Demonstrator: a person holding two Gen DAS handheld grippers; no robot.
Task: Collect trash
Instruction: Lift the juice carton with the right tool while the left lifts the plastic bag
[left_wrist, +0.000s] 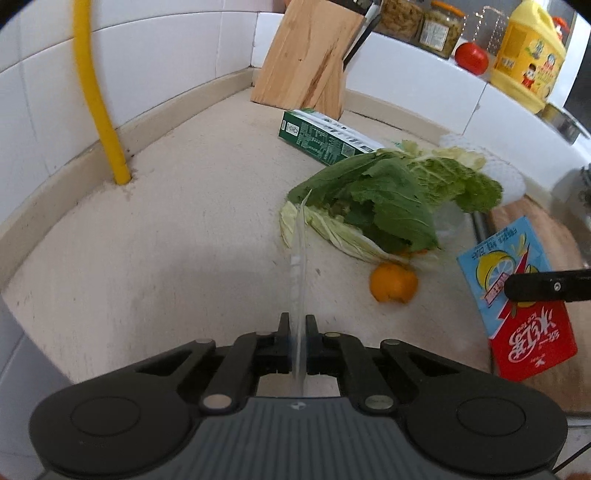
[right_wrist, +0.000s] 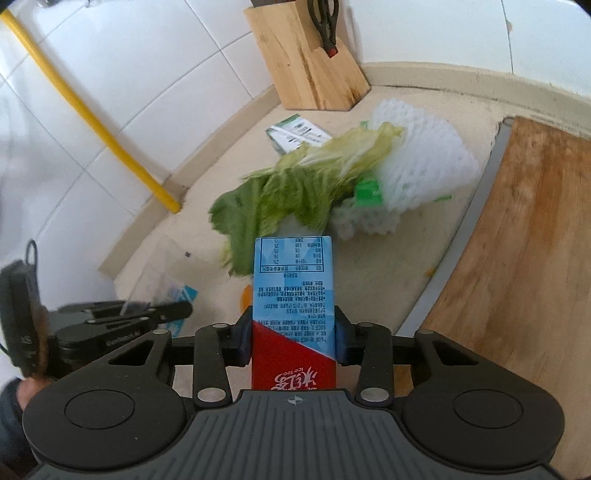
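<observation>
Right gripper (right_wrist: 293, 341) clamping ice tea carton (right_wrist: 293, 295) between both fingers, carton sticking forward above counter (left_wrist: 166, 258). Left gripper (left_wrist: 298, 334) pinching thin clear plastic wrapper (left_wrist: 300, 266) edge-on, jaws nearly closed on it. Cabbage leaves (left_wrist: 388, 199), orange peel (left_wrist: 393, 282), green box (left_wrist: 325, 136), white foam net (right_wrist: 421, 155) lying ahead of both tools.
</observation>
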